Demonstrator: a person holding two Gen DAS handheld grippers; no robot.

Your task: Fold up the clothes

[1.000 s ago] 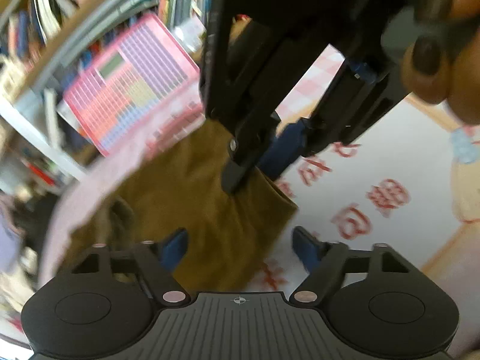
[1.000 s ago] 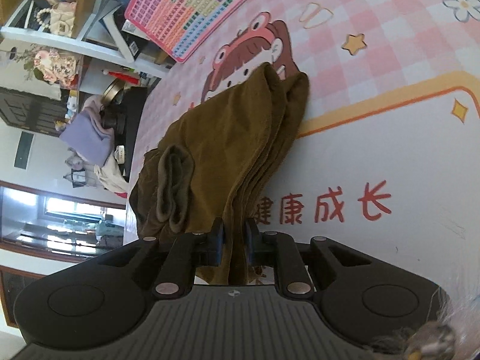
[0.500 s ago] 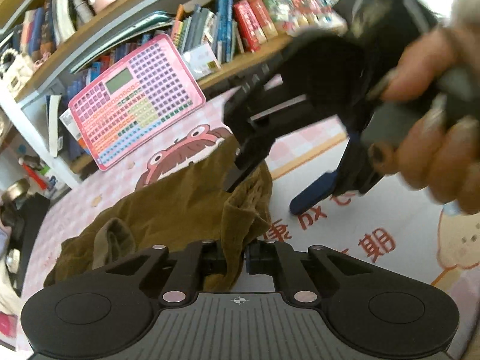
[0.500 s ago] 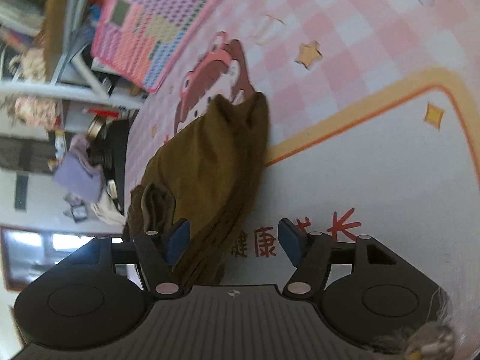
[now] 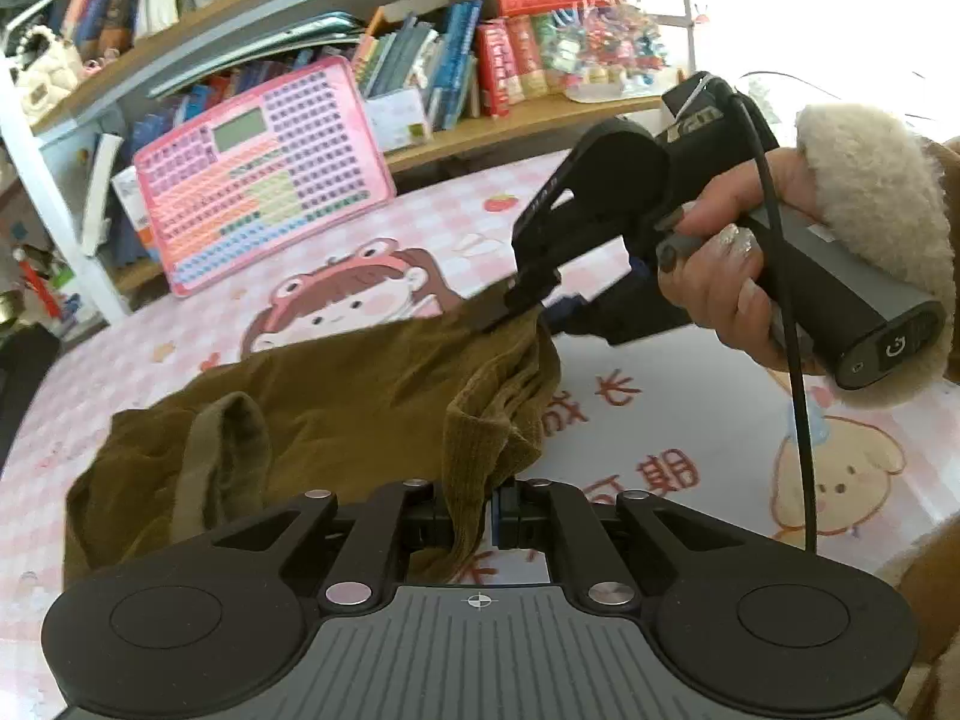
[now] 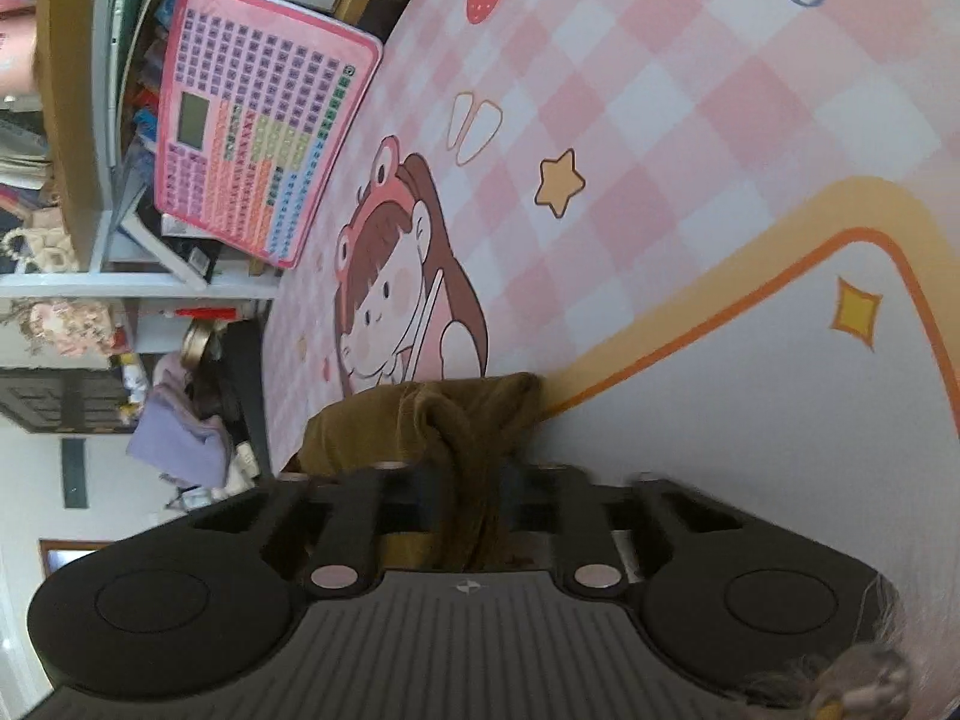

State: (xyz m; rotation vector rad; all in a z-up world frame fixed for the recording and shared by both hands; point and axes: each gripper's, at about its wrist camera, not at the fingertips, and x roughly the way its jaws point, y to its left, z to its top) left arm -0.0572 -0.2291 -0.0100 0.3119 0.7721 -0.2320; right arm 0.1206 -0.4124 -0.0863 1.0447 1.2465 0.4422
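Gripping the brown garment (image 5: pixel 336 402) edge, both closed: left tool (image 5: pixel 474 510) near corner, right tool (image 6: pixel 474 504) far corner, edge stretched between them.

- A wooden bookshelf (image 5: pixel 420 60) crammed with upright books is standing behind the table.
- A pink checked cartoon-printed mat (image 6: pixel 660 90) is covering the tabletop.
- Bright daylight is glaring (upper right) (image 5: pixel 840 12).
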